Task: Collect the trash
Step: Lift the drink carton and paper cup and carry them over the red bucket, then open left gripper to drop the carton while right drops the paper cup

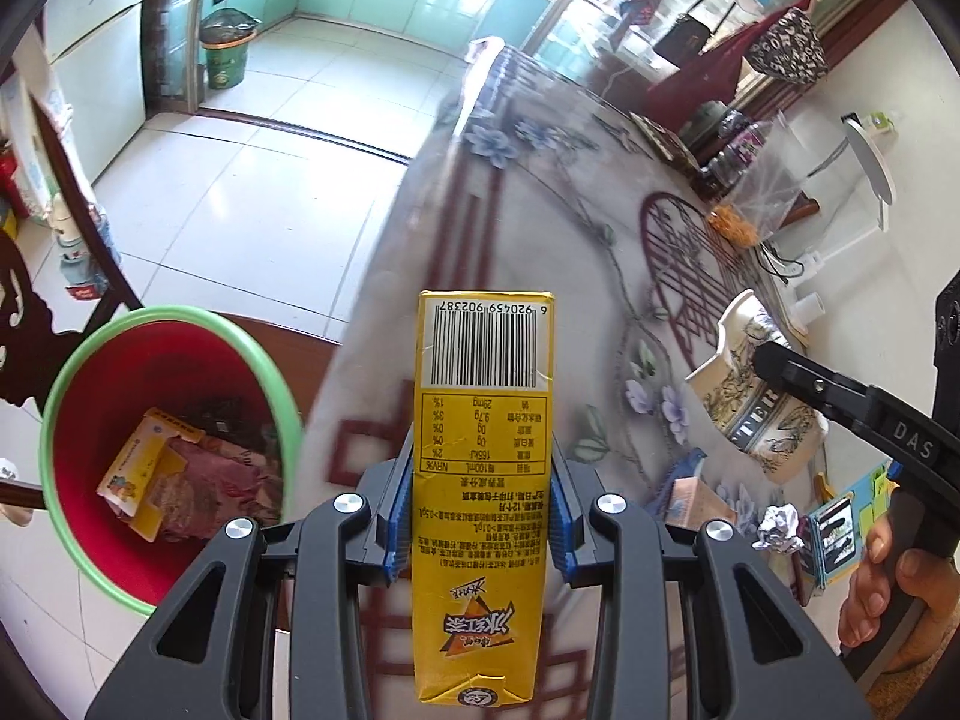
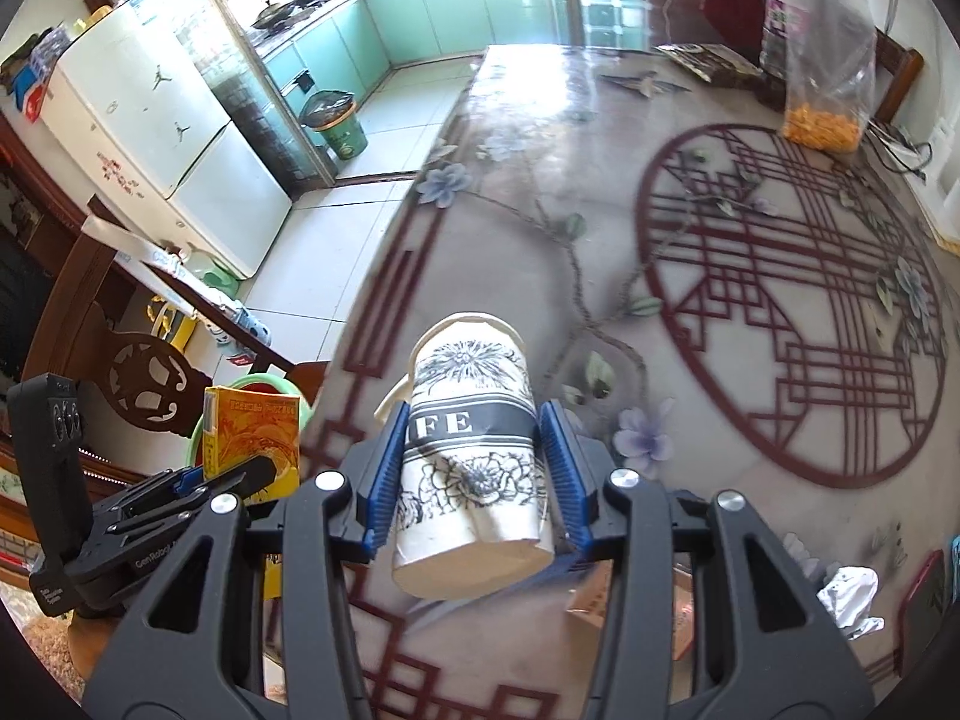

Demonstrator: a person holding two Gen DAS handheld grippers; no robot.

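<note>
- L claw (image 1: 483, 516) nearest in left wrist view: blue pads clamped on both sides of a yellow carton (image 1: 483, 468), barcode end pointing away, logo end toward cam.
- Carton is held above the worktop (image 1: 540, 192) edge, just right of the bin (image 1: 156, 450).
- Bin: red inside, green rim, sits lower than the worktop at its left; holds a yellow box and crumpled pinkish paper.
- R claw (image 2: 471, 474) in right wrist view: blue pads gripping a paper cup (image 2: 471, 450), one pad each side.
- Cup is white w/ black flower print and a dark band w/ letters; lies on its side in the grip, rim away from cam, base toward cam, wall dented; clear of the worktop.
- Left wrist view shows the same cup (image 1: 756, 396) at right, pinched by the R claw's black finger, w/ a hand (image 1: 882, 588) on the handle below.
- Right wrist view shows the L claw at lower left w/ the carton (image 2: 252, 444) in front of the bin's green rim.
- Still on the worktop near the front edge: foil ball (image 1: 780, 528), small brown box (image 1: 690, 501), a blue-framed card (image 1: 840, 528).
- Far side of worktop: clear bag (image 2: 822, 54) w/ orange bits at its bottom.
- Floor beyond: green kitchen bin w/ dark liner (image 2: 336, 120), white fridge (image 2: 162, 138).
</note>
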